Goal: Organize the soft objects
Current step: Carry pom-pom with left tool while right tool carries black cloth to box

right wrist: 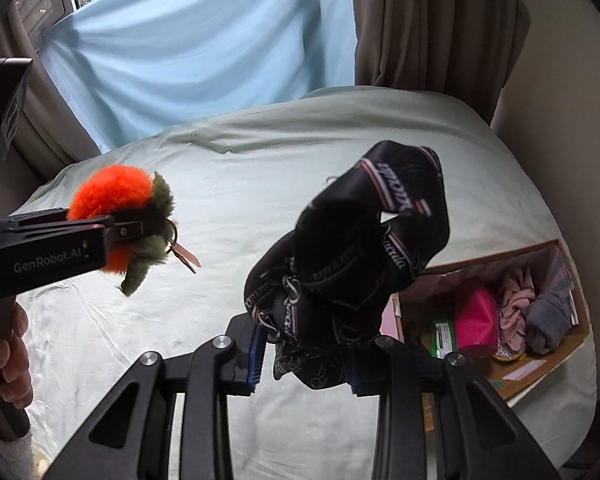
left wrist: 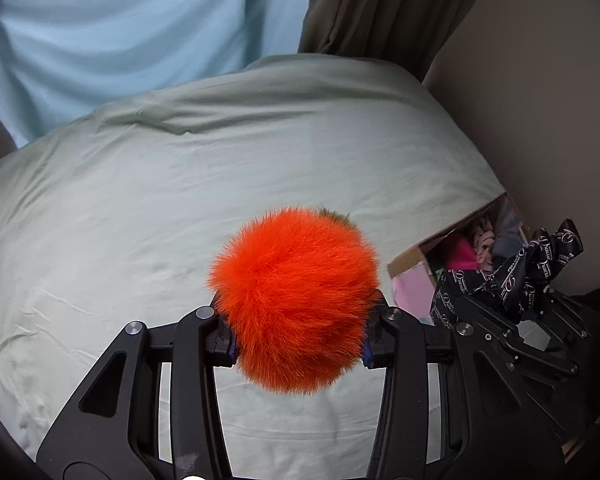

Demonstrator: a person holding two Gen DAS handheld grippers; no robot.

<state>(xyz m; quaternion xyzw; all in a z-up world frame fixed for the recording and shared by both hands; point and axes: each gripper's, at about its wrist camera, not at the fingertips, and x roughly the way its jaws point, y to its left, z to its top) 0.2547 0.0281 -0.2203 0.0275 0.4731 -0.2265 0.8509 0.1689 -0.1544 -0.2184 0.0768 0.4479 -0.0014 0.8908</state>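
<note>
Left tool clamped on orange pom-pom, held above bed. Right tool clamped on black printed scarf, bunched, also above bed.

Both likely light, soft, compressible. Pom-pom fur slippery: grip through core. Scarf limp, satin-like: hold bundle mid-mass, loose ends may trail.

Cardboard box at bed's far right edge, already holding soft items.

Right view alone shows pom-pom's green tuft, ring with tag, person's hand.
</note>
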